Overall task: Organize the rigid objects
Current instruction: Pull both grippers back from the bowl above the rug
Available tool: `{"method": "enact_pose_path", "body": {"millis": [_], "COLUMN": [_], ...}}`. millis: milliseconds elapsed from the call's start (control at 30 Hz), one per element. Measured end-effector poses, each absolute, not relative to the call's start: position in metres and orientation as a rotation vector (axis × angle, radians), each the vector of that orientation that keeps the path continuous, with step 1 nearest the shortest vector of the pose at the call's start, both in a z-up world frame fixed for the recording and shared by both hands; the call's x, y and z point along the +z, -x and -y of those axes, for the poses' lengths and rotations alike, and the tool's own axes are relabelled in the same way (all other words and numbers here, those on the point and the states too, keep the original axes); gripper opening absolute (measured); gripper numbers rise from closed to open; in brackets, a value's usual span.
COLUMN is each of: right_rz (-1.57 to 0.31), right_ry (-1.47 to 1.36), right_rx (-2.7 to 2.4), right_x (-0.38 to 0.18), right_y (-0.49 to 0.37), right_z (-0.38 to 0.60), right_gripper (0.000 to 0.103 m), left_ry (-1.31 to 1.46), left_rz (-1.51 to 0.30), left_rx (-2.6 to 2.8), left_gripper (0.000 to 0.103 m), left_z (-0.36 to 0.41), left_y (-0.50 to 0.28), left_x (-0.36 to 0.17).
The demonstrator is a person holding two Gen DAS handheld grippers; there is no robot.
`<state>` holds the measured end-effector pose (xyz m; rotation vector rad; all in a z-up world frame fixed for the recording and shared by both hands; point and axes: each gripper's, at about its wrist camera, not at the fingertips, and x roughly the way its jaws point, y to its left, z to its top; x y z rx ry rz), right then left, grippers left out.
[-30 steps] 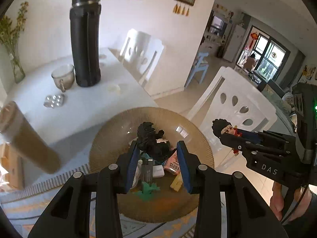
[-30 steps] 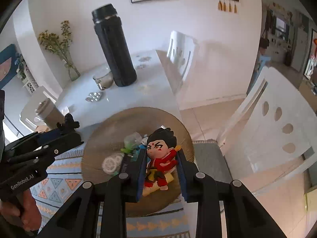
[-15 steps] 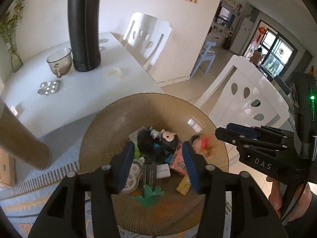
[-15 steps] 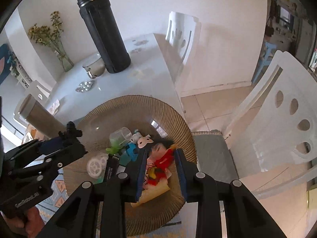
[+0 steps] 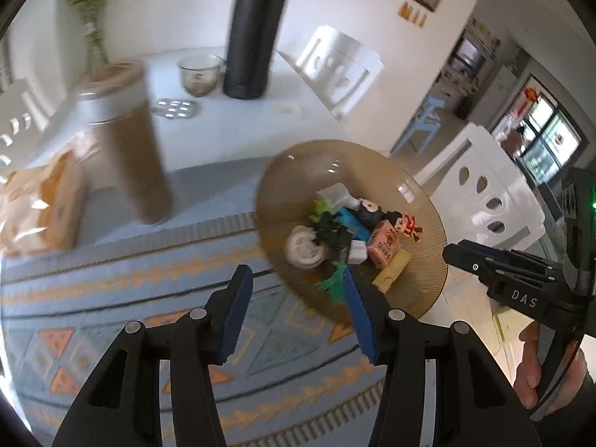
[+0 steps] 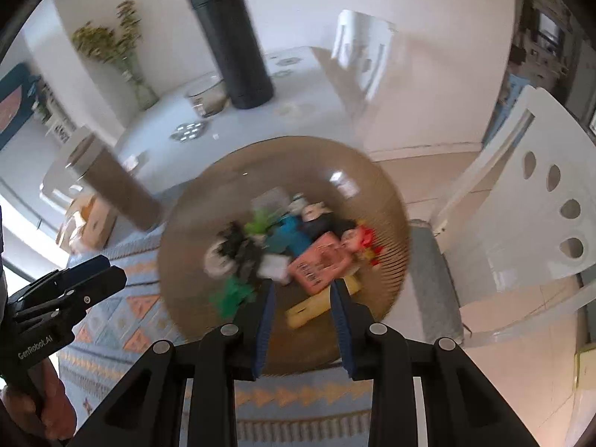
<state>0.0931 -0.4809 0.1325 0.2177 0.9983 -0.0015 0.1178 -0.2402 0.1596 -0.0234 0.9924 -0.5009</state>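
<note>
A ribbed brown glass bowl (image 5: 298,171) (image 6: 260,164) holds several small toys. They include a red-and-black figure (image 5: 406,223) (image 6: 357,246), a pink box (image 5: 383,242) (image 6: 320,264), a yellow piece (image 5: 391,272) (image 6: 316,305), a green figure (image 5: 331,283) and a black figure (image 5: 327,227). My left gripper (image 5: 296,298) (image 6: 111,272) is open and empty over the patterned mat, just left of the bowl. My right gripper (image 6: 301,287) (image 5: 462,255) hovers over the bowl's near side. Its jaws stand narrowly apart with nothing gripped, and the red figure lies beyond its tips.
A tall black flask (image 5: 257,29), a glass cup (image 5: 199,74) and a flower vase (image 6: 138,85) stand at the back of the white table. A brown canister (image 5: 126,138) and a snack bag (image 5: 41,201) sit left of the bowl. White chairs (image 5: 495,201) stand on the right.
The black figure left my left jaws and lies in the bowl; that gripper opened wider and swung left over the mat. The red figure went from my right jaws into the bowl.
</note>
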Motion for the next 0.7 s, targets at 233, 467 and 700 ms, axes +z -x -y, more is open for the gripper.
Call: {"method": "enact_pose_path", "body": {"millis": [233, 467, 700], "right_rz": [-0.968, -0.975, -1.026], "right_ry": [-0.157, -0.129, -0.108], "right_rx": [0.044, 0.071, 0.112], "right_x": [0.156, 0.158, 0.144], "right_y": [-0.084, -0.072, -0.059], "right_z": [0.429, 0.384, 0.330], "right_gripper": [0.029, 0.045, 0.045], "left_ry": [0.066, 0.089, 0.130], "left_rz": [-0.843, -0.825, -0.873], "left_rx": [-0.421, -0.356, -0.336], "left_gripper": [0.079, 0.079, 0.079], "left_z": [0.178, 0.125, 0.084], "left_y": [-0.090, -0.075, -0.066], "left_x": [0.202, 0.205, 0.187]}}
